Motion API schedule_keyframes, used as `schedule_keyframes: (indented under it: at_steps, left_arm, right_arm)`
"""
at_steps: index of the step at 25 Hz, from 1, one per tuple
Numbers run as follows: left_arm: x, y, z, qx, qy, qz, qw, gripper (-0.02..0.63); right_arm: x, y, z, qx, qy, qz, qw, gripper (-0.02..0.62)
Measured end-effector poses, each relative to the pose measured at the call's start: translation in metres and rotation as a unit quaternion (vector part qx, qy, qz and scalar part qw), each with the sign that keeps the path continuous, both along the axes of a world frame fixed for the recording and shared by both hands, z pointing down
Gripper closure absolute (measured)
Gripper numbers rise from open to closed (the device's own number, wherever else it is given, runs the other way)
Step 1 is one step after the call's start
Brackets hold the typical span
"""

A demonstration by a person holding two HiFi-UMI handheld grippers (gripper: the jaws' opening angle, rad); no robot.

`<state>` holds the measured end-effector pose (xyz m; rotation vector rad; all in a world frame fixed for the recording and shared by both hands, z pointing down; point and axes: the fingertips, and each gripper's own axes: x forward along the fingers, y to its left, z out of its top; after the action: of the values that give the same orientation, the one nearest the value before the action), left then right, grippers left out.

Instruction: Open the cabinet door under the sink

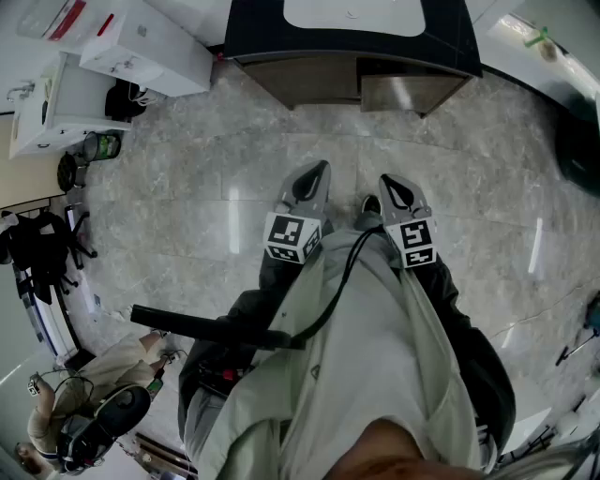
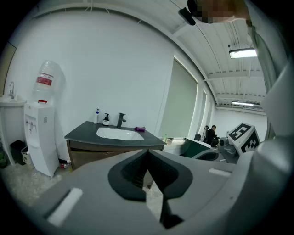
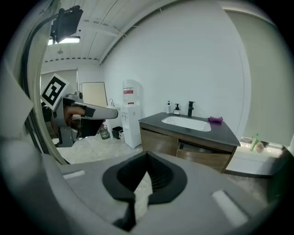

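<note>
The vanity cabinet (image 1: 319,80) stands across the marble floor, with a dark countertop and a white sink (image 1: 352,14). Its left wooden door (image 3: 158,142) looks closed. The right front (image 3: 202,159) shows a dark gap along its top and seems slightly ajar. My left gripper (image 1: 322,169) and right gripper (image 1: 386,180) are held side by side in front of my body, well short of the cabinet. Both point toward it. The left gripper (image 2: 148,153) has its jaws together with nothing between them. The right gripper (image 3: 147,156) is shut and empty too.
A white water dispenser (image 2: 39,137) stands left of the vanity. A faucet (image 3: 190,109), soap bottles (image 3: 176,109) and a purple item (image 3: 215,120) sit on the counter. White boxes (image 1: 141,47) lie at the far left. A seated person (image 1: 84,412) is behind me to the left.
</note>
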<state>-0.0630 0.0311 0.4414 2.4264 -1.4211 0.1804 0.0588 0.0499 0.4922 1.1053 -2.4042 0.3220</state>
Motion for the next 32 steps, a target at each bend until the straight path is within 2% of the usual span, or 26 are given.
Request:
schedule_keyframes:
  at_steps: [14,20,25,32]
  left_arm:
    - [-0.015,-0.002,0.000,-0.003,0.003,-0.014,0.9999,0.600]
    - [0.016,-0.012,0.024,-0.009,0.004,-0.010,0.9999,0.600]
    - [-0.021,0.007,0.012,-0.011,-0.005,-0.009,0.9999,0.600]
    - [-0.064,0.017,-0.001,0.002,0.012,-0.052,0.9986,0.600]
  right_arm:
    - [-0.010,-0.002,0.003,-0.002,-0.001,0.001,1.000,0.595]
    - [0.032,-0.010,0.021,-0.012,0.003,0.026,1.000,0.595]
    - [-0.012,0.000,0.012,-0.014,-0.003,0.019,1.000,0.595]
    - [-0.052,0.008,0.011,-0.001,0.029,-0.027,0.999,0.595]
